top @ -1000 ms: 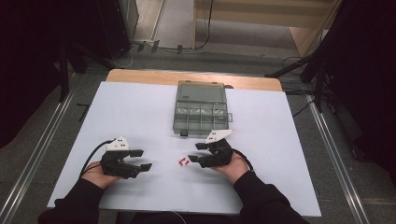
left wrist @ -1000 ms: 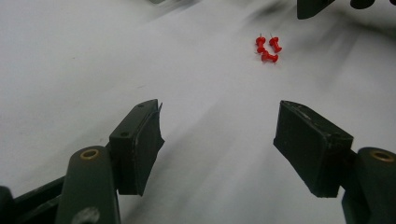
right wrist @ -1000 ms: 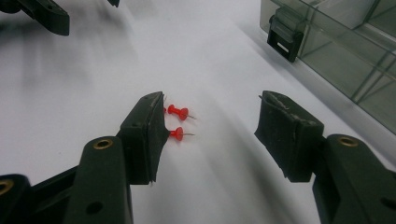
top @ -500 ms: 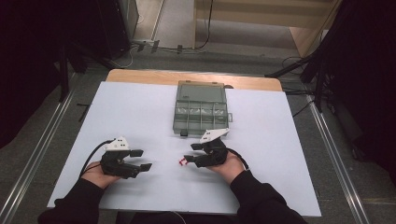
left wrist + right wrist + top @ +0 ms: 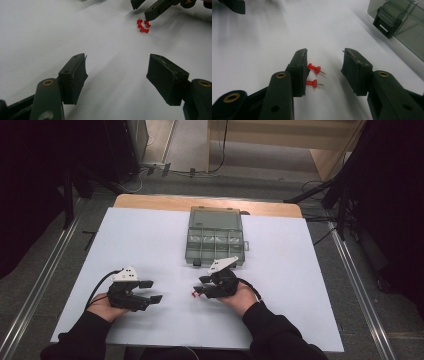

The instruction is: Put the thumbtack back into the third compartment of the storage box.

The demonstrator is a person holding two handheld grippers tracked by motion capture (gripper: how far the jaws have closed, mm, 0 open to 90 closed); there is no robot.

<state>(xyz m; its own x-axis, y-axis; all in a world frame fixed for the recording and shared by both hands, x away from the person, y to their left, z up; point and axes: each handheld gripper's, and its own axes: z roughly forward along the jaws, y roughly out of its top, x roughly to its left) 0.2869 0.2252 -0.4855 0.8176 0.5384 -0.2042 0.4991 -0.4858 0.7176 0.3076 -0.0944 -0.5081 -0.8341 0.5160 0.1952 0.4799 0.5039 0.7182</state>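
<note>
A few small red pushpins lie on the white sheet near the front middle. My right gripper is low over them, pointing left. In the right gripper view, two pushpins lie between the jaws with their heads against the left pad, while the right pad stands clear of them. These jaws have just been closing and still have a gap. My left gripper rests further left, open with nothing in it. In the left gripper view the pushpins lie ahead, under the right gripper's fingertips.
A grey translucent compartment case sits shut on the sheet beyond the right gripper, its black latch facing me. The white sheet covers most of the wooden table. Dark stands and cables surround the table.
The right gripper has shifted a little left onto the pushpins and its jaws have narrowed around them. The left gripper has stayed put.
</note>
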